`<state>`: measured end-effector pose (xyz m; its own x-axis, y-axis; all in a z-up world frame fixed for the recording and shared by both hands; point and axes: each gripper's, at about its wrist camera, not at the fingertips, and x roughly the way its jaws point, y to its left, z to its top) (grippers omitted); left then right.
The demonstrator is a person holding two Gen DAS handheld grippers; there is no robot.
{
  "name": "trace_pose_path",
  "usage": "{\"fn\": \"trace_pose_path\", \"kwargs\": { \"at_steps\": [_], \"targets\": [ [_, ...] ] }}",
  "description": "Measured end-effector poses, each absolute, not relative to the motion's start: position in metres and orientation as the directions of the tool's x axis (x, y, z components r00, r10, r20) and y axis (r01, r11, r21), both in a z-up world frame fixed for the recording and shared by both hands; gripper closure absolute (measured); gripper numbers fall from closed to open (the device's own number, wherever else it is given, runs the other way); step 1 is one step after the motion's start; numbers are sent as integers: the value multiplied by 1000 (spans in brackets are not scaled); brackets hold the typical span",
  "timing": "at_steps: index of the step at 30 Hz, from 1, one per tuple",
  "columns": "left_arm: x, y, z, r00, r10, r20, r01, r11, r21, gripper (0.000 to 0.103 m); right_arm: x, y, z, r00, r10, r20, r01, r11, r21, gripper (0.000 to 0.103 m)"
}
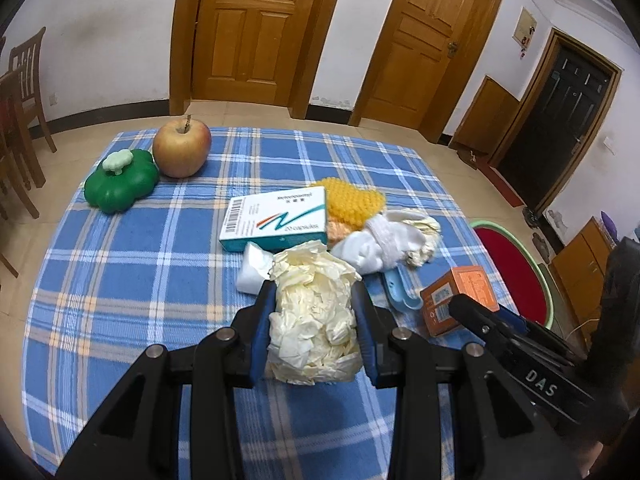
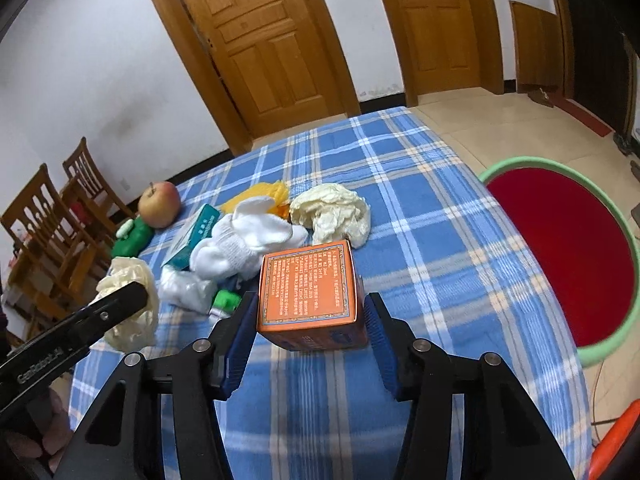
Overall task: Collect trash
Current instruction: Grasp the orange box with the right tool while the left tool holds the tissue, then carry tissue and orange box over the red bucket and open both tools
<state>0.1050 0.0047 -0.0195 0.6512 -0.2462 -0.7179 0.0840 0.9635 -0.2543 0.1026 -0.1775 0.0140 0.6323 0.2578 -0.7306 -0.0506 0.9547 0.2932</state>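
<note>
My left gripper (image 1: 314, 292) is shut on a crumpled cream paper wad (image 1: 312, 320) just above the blue plaid tablecloth (image 1: 140, 280). My right gripper (image 2: 310, 298) has its blue pads against both sides of an orange carton (image 2: 308, 288), low over the cloth; the left wrist view shows that carton (image 1: 460, 292) at the right. A second cream wad (image 2: 332, 212) lies further back. On the floor to the right of the table is a green-rimmed basin (image 2: 520, 162) with a red inside.
A pile sits mid-table: a white and teal capsule box (image 1: 276, 216), yellow bubble sheet (image 1: 352, 200), white sock (image 1: 376, 248), white tissue (image 1: 250, 272). An apple (image 1: 182, 148) and a green toy pepper (image 1: 120, 186) stand at the far left. Wooden chairs (image 1: 24, 92) are beyond the left edge.
</note>
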Motion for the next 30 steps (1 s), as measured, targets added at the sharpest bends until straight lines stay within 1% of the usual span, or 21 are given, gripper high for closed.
{"fn": "trace_pose_path", "kwargs": {
  "at_steps": [7, 12, 22, 30],
  "targets": [
    [92, -2, -15, 650, -256, -715, 103, 962, -251, 66, 77, -191, 24, 645, 276, -713, -21, 938, 345, 48],
    [84, -14, -9, 649, -289, -704, 138, 954, -264, 66, 62, -200, 33, 662, 281, -695, -7, 929, 369, 48],
    [83, -45, 3, 637, -347, -689, 211, 937, -277, 66, 43, -228, 49, 701, 242, -671, 50, 922, 384, 48],
    [90, -71, 5, 618, -359, -699, 241, 933, -266, 66, 37, -258, 54, 719, 207, -664, 98, 915, 391, 48]
  ]
}}
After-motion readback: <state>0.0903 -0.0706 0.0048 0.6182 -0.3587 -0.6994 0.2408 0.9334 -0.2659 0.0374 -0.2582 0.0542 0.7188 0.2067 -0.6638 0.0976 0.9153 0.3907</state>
